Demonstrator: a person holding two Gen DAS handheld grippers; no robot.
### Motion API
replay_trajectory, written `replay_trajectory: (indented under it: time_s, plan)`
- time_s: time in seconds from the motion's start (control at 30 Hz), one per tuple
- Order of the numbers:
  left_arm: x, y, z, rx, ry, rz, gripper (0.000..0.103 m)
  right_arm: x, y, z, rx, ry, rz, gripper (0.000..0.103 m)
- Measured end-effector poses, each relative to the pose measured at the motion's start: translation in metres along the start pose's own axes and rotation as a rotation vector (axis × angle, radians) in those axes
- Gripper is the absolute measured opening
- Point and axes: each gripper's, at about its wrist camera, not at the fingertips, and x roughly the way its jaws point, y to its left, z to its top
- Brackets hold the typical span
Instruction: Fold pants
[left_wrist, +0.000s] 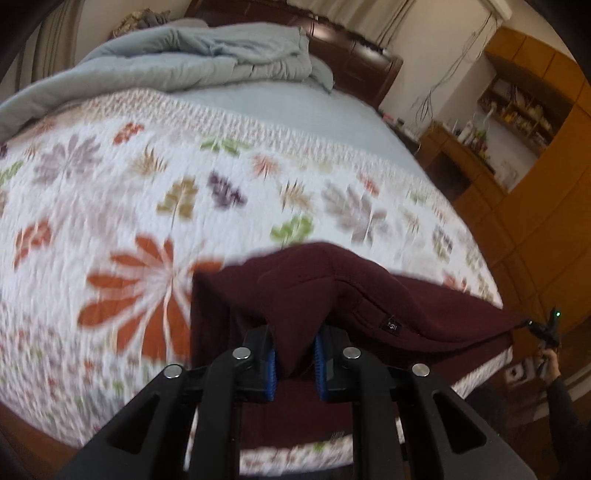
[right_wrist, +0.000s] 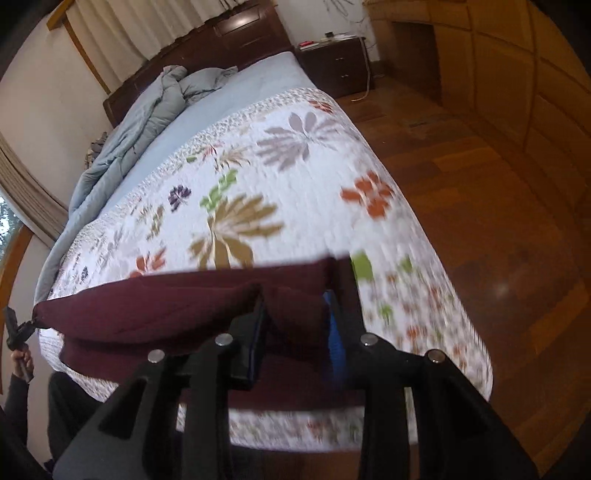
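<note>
Two grippers of mine hold the maroon pants (left_wrist: 332, 295): my left gripper (left_wrist: 294, 363) pinches a bunch of the fabric between its blue pads, and my right gripper (right_wrist: 295, 332) clamps another fold at the opposite end. Between them the pants stretch over the near edge of the floral quilt (right_wrist: 258, 177) on the bed, with a grey duvet (left_wrist: 192, 55) heaped near the dark headboard (right_wrist: 236, 33).

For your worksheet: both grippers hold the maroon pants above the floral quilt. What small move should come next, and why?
Probably carry the pants forward and lower them flat onto the quilt. The left gripper and right gripper each pinch a bunch of cloth, and the fabric stretches between them, draped over the bed's near edge.
</note>
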Motion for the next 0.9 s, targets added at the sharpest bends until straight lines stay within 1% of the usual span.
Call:
replay_trajectory:
  time_s: [0.03,0.07,0.17,0.2,0.23,0.3,0.37,0.4,0.43,0.47,0.5,0.57,0.6,0.63,0.67,0.7,0.73,0.77,0.8,0.83,0.9]
  plan:
    - [0.005,0.004,-0.013,-0.004,0.032,0.002,0.016,0.000,-0.001,-0.007,0.007,0.001,-0.008,0.032]
    - [0.011,0.006,-0.023,-0.002,0.066,0.019,0.016,0.002,-0.002,-0.014,0.014,0.003,-0.019,0.039]
    - [0.026,0.012,-0.052,0.024,0.177,0.128,0.030,0.008,-0.006,-0.034,0.061,0.024,-0.071,0.055]
    - [0.026,0.013,-0.058,0.028,0.191,0.157,0.043,0.007,-0.009,-0.039,0.092,0.023,-0.067,0.056]
    - [0.022,0.015,-0.064,0.037,0.201,0.200,0.056,0.005,-0.014,-0.044,0.132,0.023,-0.055,0.058]
    - [0.012,0.017,-0.072,0.050,0.204,0.246,0.066,-0.001,-0.024,-0.057,0.234,0.015,-0.020,0.061]
    - [-0.004,0.020,-0.079,0.050,0.198,0.289,0.066,-0.008,-0.032,-0.069,0.331,0.005,0.009,0.067]
    - [-0.012,0.022,-0.081,0.040,0.194,0.301,0.066,-0.013,-0.039,-0.080,0.423,-0.015,0.059,0.068]
    - [-0.024,0.026,-0.082,0.008,0.180,0.303,0.066,-0.015,-0.042,-0.085,0.475,-0.024,0.098,0.069]
    - [-0.033,0.028,-0.082,-0.023,0.161,0.296,0.067,-0.017,-0.043,-0.093,0.534,-0.041,0.163,0.069]
    - [-0.042,0.030,-0.083,-0.056,0.139,0.277,0.068,-0.018,-0.040,-0.099,0.566,-0.058,0.215,0.069]
    - [-0.061,0.024,-0.084,-0.133,0.074,0.195,0.070,-0.017,-0.030,-0.104,0.598,-0.085,0.288,0.073]
    - [-0.065,0.020,-0.083,-0.160,0.051,0.151,0.075,-0.015,-0.025,-0.105,0.616,-0.097,0.324,0.074]
    - [-0.067,0.013,-0.083,-0.199,0.023,0.074,0.079,-0.011,-0.020,-0.106,0.631,-0.102,0.348,0.075]
    - [-0.063,0.008,-0.083,-0.247,0.004,-0.008,0.081,-0.006,-0.015,-0.106,0.644,-0.105,0.367,0.075]
    - [-0.059,0.004,-0.083,-0.276,0.005,-0.048,0.082,0.001,-0.011,-0.105,0.646,-0.100,0.373,0.075]
    - [-0.049,0.000,-0.083,-0.322,0.019,-0.105,0.082,0.007,-0.007,-0.103,0.644,-0.091,0.369,0.075]
    - [-0.040,-0.001,-0.083,-0.356,0.033,-0.137,0.082,0.013,-0.005,-0.102,0.647,-0.081,0.363,0.075]
    - [-0.032,-0.001,-0.082,-0.387,0.044,-0.157,0.082,0.018,-0.004,-0.102,0.656,-0.074,0.360,0.075]
    - [-0.019,0.002,-0.083,-0.442,0.053,-0.191,0.082,0.023,-0.003,-0.101,0.669,-0.070,0.368,0.075]
    - [0.001,0.006,-0.085,-0.499,0.087,-0.204,0.082,0.028,0.000,-0.099,0.673,-0.068,0.374,0.075]
